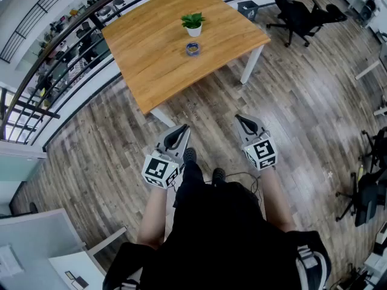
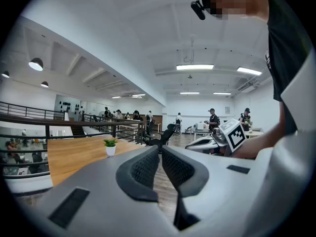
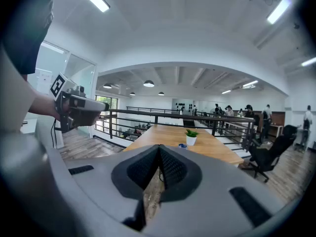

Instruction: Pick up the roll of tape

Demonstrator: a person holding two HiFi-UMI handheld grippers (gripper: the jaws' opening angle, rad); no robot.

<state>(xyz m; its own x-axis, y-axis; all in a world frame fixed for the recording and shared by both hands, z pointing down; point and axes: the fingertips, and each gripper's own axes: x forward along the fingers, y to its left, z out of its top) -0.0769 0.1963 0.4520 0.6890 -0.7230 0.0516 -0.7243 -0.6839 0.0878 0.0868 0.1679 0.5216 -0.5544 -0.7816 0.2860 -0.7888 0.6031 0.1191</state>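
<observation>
A small blue roll of tape lies on the wooden table, just in front of a potted plant. The right gripper view shows the tape as a small blue ring beside the plant. My left gripper and right gripper hang over the floor, well short of the table's near corner, a good way from the tape. Both are shut with nothing between the pads. In the left gripper view the plant shows but the tape does not.
A metal railing runs along the table's left side. Black office chairs stand on the wood floor at the far right, more chairs at the right edge. A white table leg is at the near right corner. People stand far off.
</observation>
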